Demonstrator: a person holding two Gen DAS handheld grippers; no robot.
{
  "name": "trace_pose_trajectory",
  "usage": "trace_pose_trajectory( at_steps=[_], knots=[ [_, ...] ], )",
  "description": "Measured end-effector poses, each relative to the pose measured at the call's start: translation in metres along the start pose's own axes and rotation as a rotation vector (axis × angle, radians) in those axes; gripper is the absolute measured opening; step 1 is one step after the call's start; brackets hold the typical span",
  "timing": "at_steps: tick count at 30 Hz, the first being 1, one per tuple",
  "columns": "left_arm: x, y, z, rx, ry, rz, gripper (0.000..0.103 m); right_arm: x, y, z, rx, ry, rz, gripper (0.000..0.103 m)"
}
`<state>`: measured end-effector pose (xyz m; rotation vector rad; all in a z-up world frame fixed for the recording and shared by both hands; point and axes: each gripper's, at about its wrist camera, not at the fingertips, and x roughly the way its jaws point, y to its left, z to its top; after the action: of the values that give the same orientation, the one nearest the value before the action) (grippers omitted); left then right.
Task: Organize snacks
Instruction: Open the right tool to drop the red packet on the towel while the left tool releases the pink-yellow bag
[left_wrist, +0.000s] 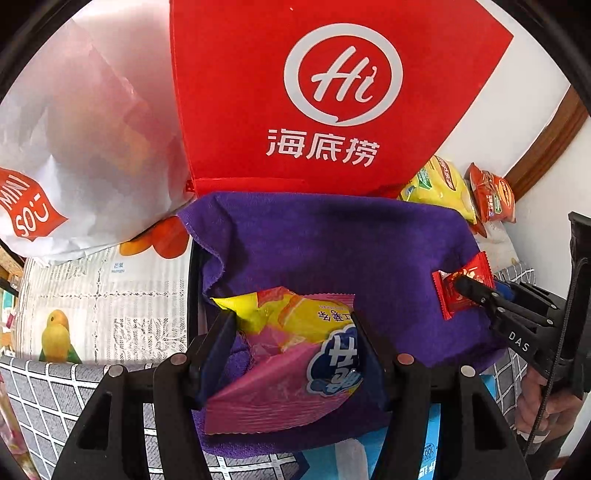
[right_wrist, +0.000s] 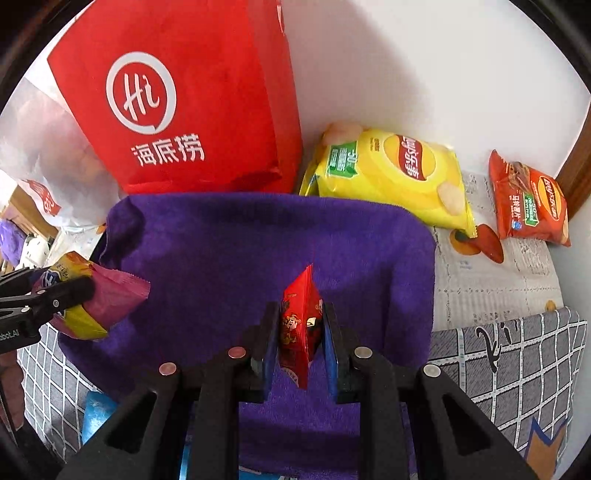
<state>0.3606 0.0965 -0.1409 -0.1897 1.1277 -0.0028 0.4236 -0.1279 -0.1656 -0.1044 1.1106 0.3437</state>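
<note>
My left gripper (left_wrist: 291, 321) is shut on a pink and yellow snack packet (left_wrist: 295, 354) and holds it over the purple towel (left_wrist: 332, 243). My right gripper (right_wrist: 300, 314) is shut on a small red candy packet (right_wrist: 300, 321), held upright over the same towel (right_wrist: 258, 243). In the left wrist view the right gripper (left_wrist: 463, 286) and its red packet (left_wrist: 461, 291) show at the right. In the right wrist view the left gripper (right_wrist: 79, 291) and its packet (right_wrist: 99, 295) show at the left.
A red Haidilao bag (left_wrist: 325, 96) stands behind the towel, with a white Miniso bag (left_wrist: 74, 147) to its left. A yellow chip bag (right_wrist: 395, 177) and an orange chip bag (right_wrist: 528, 203) lie at the back right near the wall. A checked cloth (right_wrist: 517, 362) covers the front.
</note>
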Motion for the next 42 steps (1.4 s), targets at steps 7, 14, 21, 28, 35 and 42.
trace_pose_trajectory(
  at_steps=[7,14,21,28,35,42],
  knots=[
    [0.004,-0.004,-0.001,0.009,0.017,-0.002,0.061,0.003,0.005,0.001,-0.014,0.024,-0.070,0.028],
    [0.000,-0.005,-0.001,0.019,0.008,-0.009,0.061,-0.015,0.012,0.003,-0.037,-0.025,-0.079,0.050],
    [-0.014,-0.009,-0.002,0.032,-0.025,-0.037,0.073,-0.043,0.020,0.008,-0.040,-0.108,-0.077,0.064],
    [-0.033,-0.023,-0.005,0.077,-0.077,-0.007,0.077,-0.057,0.029,0.010,-0.039,-0.147,-0.069,0.074],
    [-0.040,-0.022,-0.004,0.057,-0.086,0.037,0.077,-0.068,0.030,0.013,-0.019,-0.185,-0.125,0.074],
    [-0.054,-0.012,-0.002,0.022,-0.111,0.007,0.077,-0.079,0.036,0.015,-0.041,-0.224,-0.122,0.074]
  ],
)
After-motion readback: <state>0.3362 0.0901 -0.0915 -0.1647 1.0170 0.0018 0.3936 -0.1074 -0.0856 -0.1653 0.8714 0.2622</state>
